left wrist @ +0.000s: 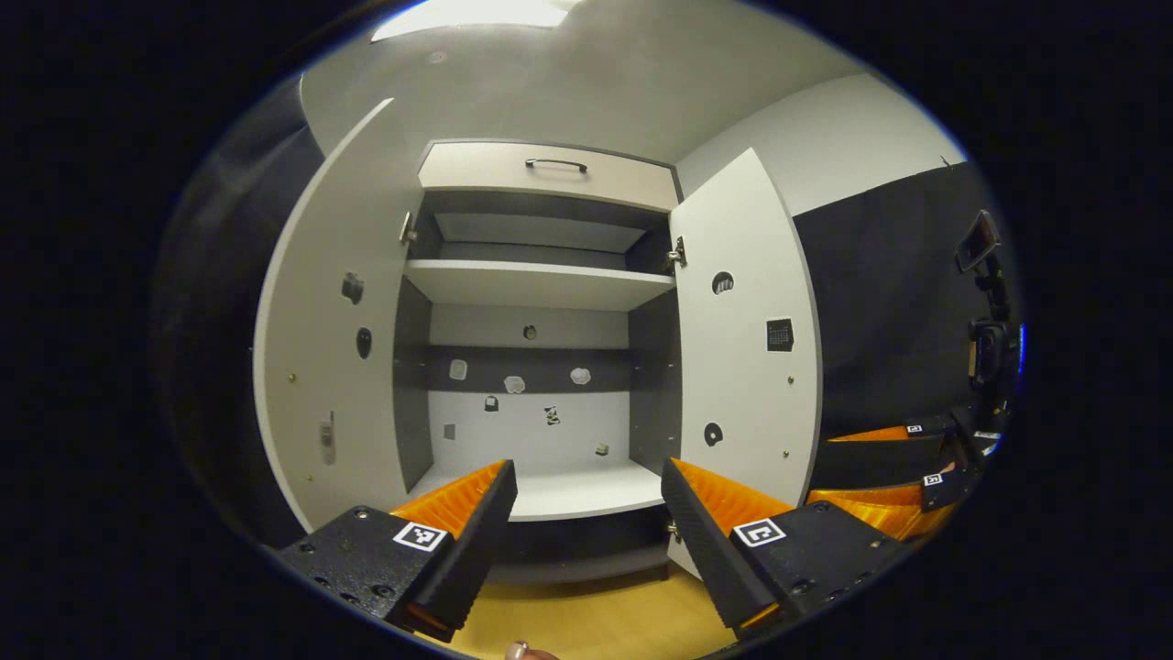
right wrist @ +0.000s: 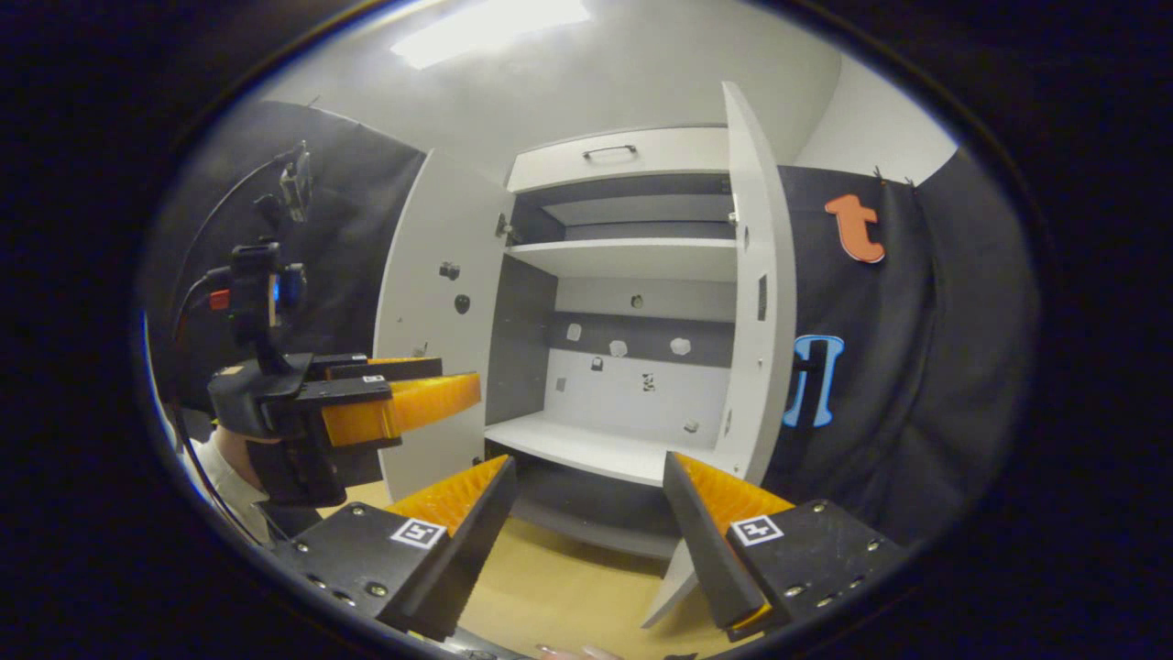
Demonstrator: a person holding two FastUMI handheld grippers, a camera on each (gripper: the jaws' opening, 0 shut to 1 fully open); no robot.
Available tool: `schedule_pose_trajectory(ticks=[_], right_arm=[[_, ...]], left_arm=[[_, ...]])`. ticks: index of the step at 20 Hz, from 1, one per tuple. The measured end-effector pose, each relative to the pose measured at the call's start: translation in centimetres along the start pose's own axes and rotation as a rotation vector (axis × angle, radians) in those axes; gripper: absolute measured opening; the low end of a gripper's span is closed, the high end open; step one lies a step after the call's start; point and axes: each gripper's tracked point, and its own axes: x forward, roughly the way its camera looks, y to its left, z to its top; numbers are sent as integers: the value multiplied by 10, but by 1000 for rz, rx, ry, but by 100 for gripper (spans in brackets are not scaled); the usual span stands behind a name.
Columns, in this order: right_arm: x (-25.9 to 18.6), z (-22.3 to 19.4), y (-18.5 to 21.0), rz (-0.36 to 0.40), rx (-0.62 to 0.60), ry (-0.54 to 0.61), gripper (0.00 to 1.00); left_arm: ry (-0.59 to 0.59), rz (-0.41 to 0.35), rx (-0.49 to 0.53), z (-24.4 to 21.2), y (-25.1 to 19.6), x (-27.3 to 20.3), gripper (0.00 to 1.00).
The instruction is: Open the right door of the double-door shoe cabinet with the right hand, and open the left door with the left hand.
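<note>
While both doors stand swung wide, the shoe cabinet [left wrist: 541, 367] fills the middle of the left gripper view, its left door [left wrist: 330, 321] angled out at centre left and its right door [left wrist: 742, 330] at centre right. Inside, an upper shelf [left wrist: 536, 282] and a lower shelf [left wrist: 568, 490] lie bare, and a drawer with a dark handle [left wrist: 555, 164] sits above the opening. The left gripper [left wrist: 586, 522] hangs at the bottom of the frame, fingers spread apart and holding nothing, in front of the cabinet and off both doors. At the bottom of the right gripper view, the right gripper [right wrist: 586, 522] likewise has its fingers parted and empty, close by the lower edge of the right door [right wrist: 756, 302]. A wooden floor [left wrist: 596, 614] lies beneath.
</note>
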Motion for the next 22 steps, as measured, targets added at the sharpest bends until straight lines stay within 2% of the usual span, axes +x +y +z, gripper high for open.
schedule_pose_trajectory(ticks=[4, 10, 22], right_arm=[[-14, -3, -17, -50, 29, 24, 97], [-12, 0, -14, -143, 93, 21, 97], [5, 4, 38, -169, 76, 19, 97]], left_arm=[[-7, -81, -62, -8, -29, 17, 98], [-21, -148, -54, 1, -19, 26, 98], [-16, -214, -58, 1, 14, 18, 99]])
